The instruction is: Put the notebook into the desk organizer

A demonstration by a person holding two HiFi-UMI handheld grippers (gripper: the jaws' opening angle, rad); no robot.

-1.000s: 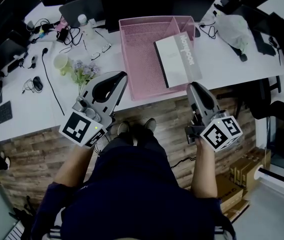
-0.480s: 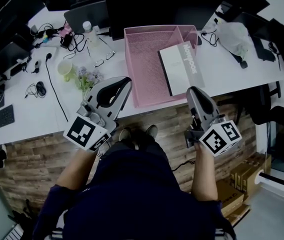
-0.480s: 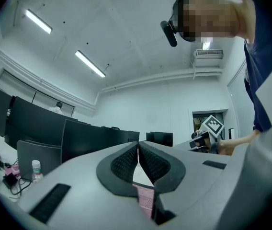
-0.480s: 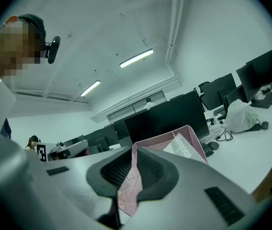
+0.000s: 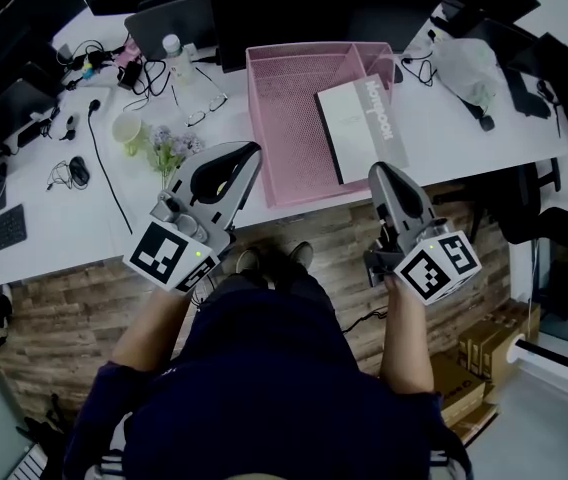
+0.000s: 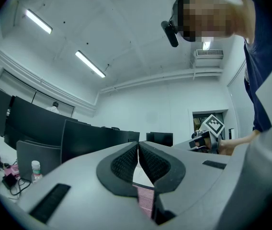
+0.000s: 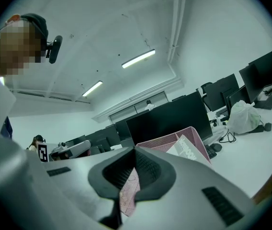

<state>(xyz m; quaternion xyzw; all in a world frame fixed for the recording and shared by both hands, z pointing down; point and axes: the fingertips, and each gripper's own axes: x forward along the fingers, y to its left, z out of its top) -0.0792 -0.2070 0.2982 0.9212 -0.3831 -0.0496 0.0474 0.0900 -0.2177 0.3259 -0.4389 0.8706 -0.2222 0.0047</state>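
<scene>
The white notebook [image 5: 359,128] lies tilted in the right part of the pink mesh desk organizer [image 5: 284,128], one edge up on the divider. From the right gripper view, the notebook [image 7: 188,150] shows leaning inside the organizer [image 7: 167,138]. My right gripper [image 5: 376,171] hangs at the desk's front edge just short of the notebook. Its jaws have just been closing and now stand shut with nothing between them [image 7: 135,151]. My left gripper [image 5: 249,151] hovers over the desk edge left of the organizer, shut and empty [image 6: 138,145].
Left of the organizer stand a cup [image 5: 124,128], a small flower bunch [image 5: 171,148], glasses [image 5: 201,111] and a bottle [image 5: 172,53]. A dark monitor [image 5: 304,8] rises behind it. A white bag [image 5: 464,63] and cables lie to the right. Cardboard boxes [image 5: 484,353] sit on the floor.
The right gripper's tip looks narrower than a second ago, and it has drawn slightly back from the notebook. The left gripper and the notebook stay where they were.
</scene>
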